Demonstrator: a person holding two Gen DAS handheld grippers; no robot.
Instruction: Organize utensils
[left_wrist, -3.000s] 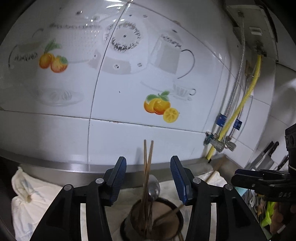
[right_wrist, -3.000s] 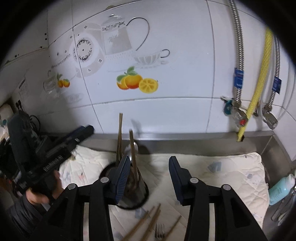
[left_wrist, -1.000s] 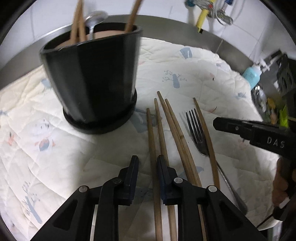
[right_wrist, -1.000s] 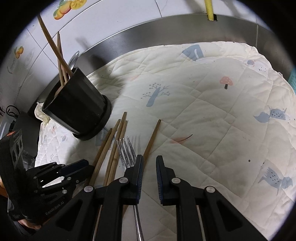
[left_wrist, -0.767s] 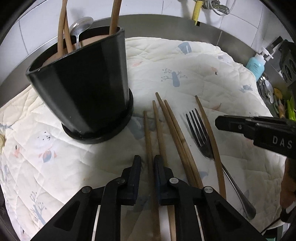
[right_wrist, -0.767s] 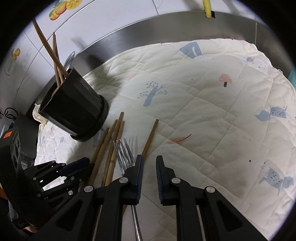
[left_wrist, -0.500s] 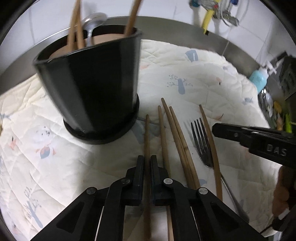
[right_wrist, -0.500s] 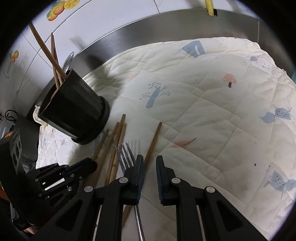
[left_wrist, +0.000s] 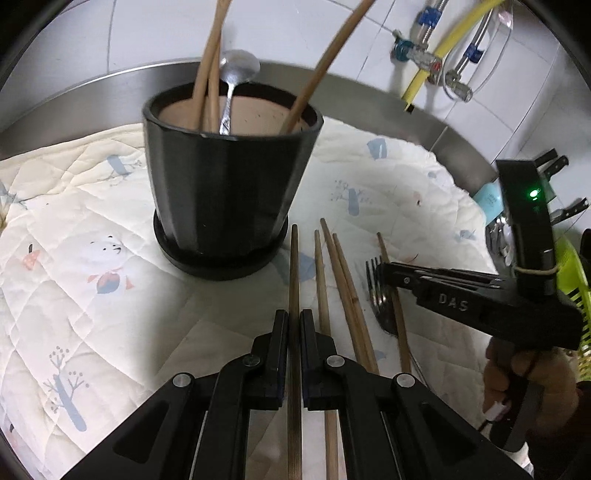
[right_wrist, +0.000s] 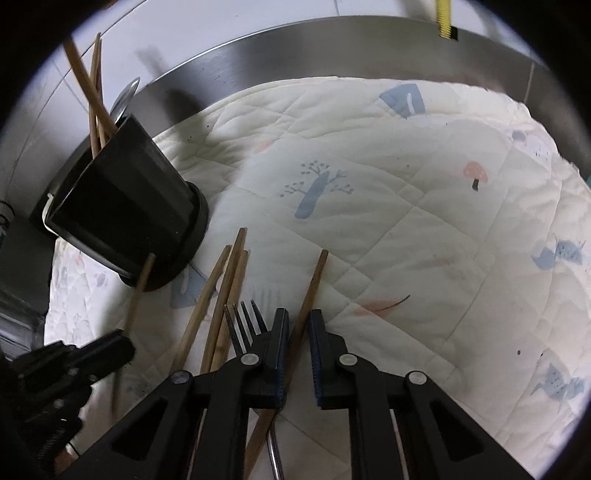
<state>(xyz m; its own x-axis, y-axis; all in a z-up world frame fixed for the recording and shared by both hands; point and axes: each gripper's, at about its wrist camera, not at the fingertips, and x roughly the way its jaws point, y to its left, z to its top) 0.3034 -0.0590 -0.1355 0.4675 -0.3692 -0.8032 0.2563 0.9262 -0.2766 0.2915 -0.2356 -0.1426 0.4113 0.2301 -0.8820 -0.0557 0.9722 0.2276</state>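
1. Gripping a single wooden chopstick (left_wrist: 294, 280), the left tool (left_wrist: 294, 320) is clamping its two black fingers tight against the stick's sides, and the stick is pointing forward toward the base of the black holder (left_wrist: 229, 173).
2. Lying just to the right of that held stick, three more loose chopsticks (left_wrist: 343, 280) are resting side by side on the quilted cloth (left_wrist: 81, 236) that is covering the tabletop.
3. Standing upright on a round black saucer, the black holder is carrying several chopsticks and one metal spoon (left_wrist: 236, 74), all leaning out above its rim.
4. Hovering low over the cloth, the right tool (right_wrist: 296, 325) is holding its fingers slightly apart on either side of another wooden chopstick (right_wrist: 312, 284); the left finger looks close to the stick while a gap is showing beside the right one, so it is not clamping yet.
5. Lying just left of the right tool, a metal fork (right_wrist: 245, 321) is pointing its tines away from the camera, with its handle passing under the tool's left finger.
6. Showing at the right edge of the left wrist view, the person's right hand (left_wrist: 528, 380) is wrapping around the black handle of the right tool.
7. Running behind the cloth, a curved steel rim (right_wrist: 332, 40) is meeting a white tiled wall (left_wrist: 295, 33), where a yellow hose (left_wrist: 439, 48) is hanging.
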